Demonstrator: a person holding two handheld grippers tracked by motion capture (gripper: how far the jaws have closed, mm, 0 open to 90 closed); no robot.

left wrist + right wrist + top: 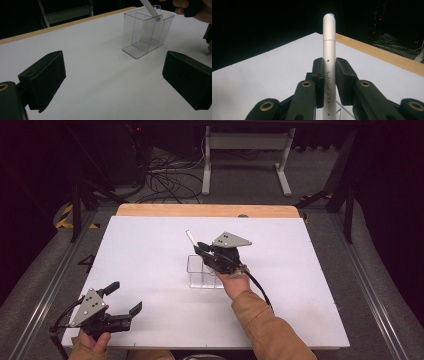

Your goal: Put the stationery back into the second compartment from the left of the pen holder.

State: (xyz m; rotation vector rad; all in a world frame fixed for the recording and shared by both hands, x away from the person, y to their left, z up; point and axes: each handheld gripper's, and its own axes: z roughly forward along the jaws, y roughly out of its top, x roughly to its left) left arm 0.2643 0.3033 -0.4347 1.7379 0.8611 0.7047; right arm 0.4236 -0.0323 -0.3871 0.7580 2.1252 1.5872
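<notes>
The left gripper (120, 301) idles wide-jawed on the worktop (150, 250), so nothing steadies the clear box (202, 272) if the white pen (191, 239), pinched in the right gripper (202, 249) jaws above it, catches a divider and tips it.

White pen (329, 62) (tilted), lower end in clear box (146, 32) — mid-table.

The left claw (124, 299) is showing black, blocky jaws, a grey three-cornered plate with dark screws, and a black cable. The right claw (329, 75) is showing ribbed black pads and brass-ringed pivots. A tan sleeve (270, 327) is covering the right forearm.
</notes>
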